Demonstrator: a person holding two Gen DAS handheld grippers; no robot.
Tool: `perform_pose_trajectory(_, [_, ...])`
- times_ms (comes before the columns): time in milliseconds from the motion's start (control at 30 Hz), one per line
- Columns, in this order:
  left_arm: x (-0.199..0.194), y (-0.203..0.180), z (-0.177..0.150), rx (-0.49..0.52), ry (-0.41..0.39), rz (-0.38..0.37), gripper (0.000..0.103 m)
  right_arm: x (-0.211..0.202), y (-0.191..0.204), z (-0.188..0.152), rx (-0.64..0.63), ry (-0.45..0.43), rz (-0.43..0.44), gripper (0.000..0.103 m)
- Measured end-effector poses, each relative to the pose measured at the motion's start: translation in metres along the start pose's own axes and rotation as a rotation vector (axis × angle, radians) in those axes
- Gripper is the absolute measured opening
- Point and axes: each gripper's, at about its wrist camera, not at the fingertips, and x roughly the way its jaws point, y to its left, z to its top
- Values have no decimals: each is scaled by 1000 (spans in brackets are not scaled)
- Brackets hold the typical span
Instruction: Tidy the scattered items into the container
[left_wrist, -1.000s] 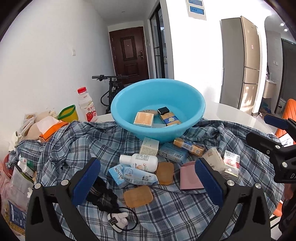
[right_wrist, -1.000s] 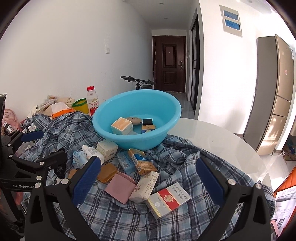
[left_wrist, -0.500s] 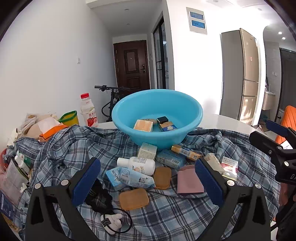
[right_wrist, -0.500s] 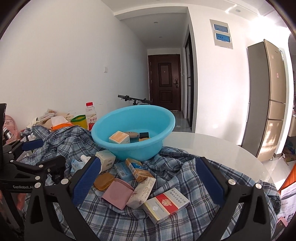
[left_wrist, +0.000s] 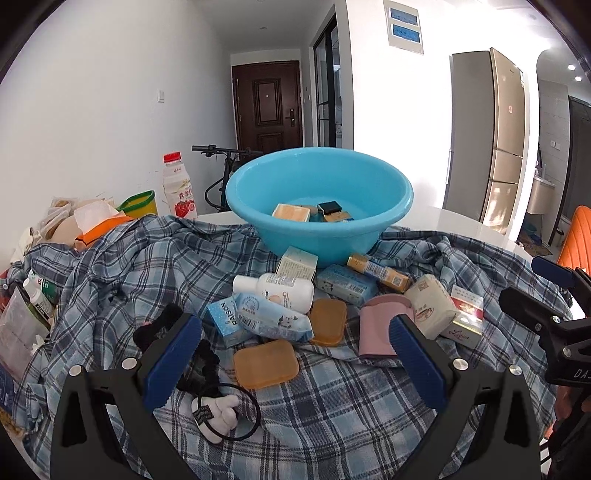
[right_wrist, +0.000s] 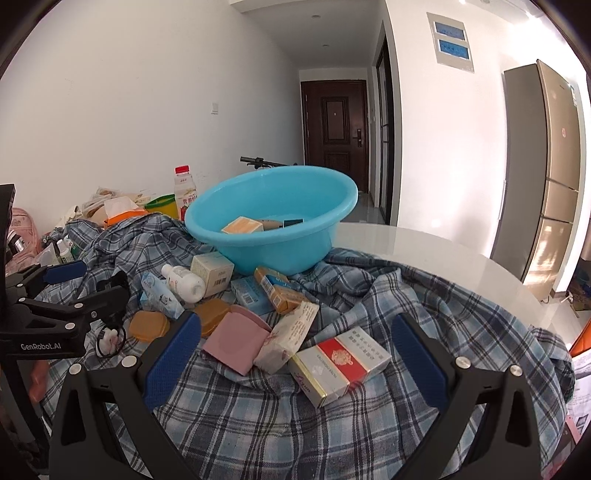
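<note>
A blue basin (left_wrist: 319, 199) (right_wrist: 273, 225) stands at the back of the plaid cloth (left_wrist: 332, 417) with a few small boxes inside. Scattered in front of it lie a white bottle (left_wrist: 275, 286), a blue wipes pack (left_wrist: 269, 319), two amber soap bars (left_wrist: 265, 363), a pink case (right_wrist: 236, 343), a cream packet (right_wrist: 288, 338) and a red-and-white carton (right_wrist: 340, 360). My left gripper (left_wrist: 291, 356) is open, low over the nearer amber soap bar. My right gripper (right_wrist: 291, 360) is open, low over the red-and-white carton and the cream packet. Neither holds anything.
A black hair tie with a white charm (left_wrist: 218, 411) lies near my left fingers. A drink bottle (left_wrist: 179, 190), a yellow-green cup (left_wrist: 138, 203) and bags crowd the far left. Bare white tabletop (right_wrist: 443, 258) shows right of the basin. A fridge (right_wrist: 546, 177) stands beyond.
Both grippers have dropped lower and tilted up, so the basin's inside shows less and the scattered items sit closer. Both stay open; nothing on the cloth moved.
</note>
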Motion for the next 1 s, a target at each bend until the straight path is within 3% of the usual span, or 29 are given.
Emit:
perform_pose_trajectory(167, [1,4,-28,-12,60,5,103,-1,-5,-23,40,52,-6,102])
perform_pose_trajectory(367, [12,4,-40,-51,77,3,103,3,-9,-26,73,0,-26,102])
perform_pose_trajectory(433, [7,5,-34,-81,-27,25,103,-6,-9,-17,59,-124,-70,102])
perform_pose_trajectory(533, [-18,9,-24,-189,-369,149,103,-35,-8,-7,59,-449,-212,102])
perform_pose_trajectory(600, [-30,14,-18,-252,-483,44,103,-47,-6,-1,47,-557,-213,102])
perform_pose_trajectory(667, [-32,13,-14,-254,-506,-50,103,-48,-3,2,13,-559,-166,102])
perform_pose_trajectory(867, [-9,-9,-20,-133,-397,19,103,-24,15,-11,-63,-430,-87,102])
perform_pose_trajectory(1000, [-8,-16,-24,-85,-430,55,103,-14,24,-16,-93,-407,-42,102])
